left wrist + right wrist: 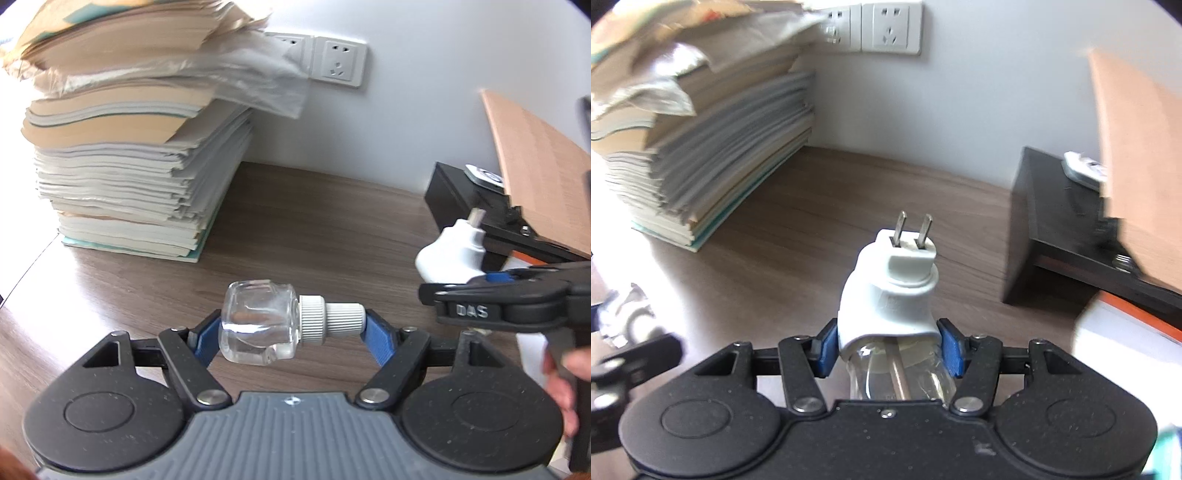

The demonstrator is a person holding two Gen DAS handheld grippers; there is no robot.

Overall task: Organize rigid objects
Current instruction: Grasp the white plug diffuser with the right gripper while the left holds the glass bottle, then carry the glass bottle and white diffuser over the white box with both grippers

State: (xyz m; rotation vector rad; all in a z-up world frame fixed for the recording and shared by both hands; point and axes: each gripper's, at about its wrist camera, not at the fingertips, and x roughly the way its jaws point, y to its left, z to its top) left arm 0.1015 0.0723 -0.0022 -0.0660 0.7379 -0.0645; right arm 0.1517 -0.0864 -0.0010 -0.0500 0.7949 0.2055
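Paper stack [701,122] blurred; brown board [535,162] cut off.

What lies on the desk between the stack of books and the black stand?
Only bare wooden desk lies between the stack of books and the black stand, as the right wrist view shows.

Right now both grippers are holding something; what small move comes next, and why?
Probably lower the left gripper and set the clear bottle on the bare wooden desk; it hangs sideways, pinched end to end, while the right gripper holds the white plug-in unit.
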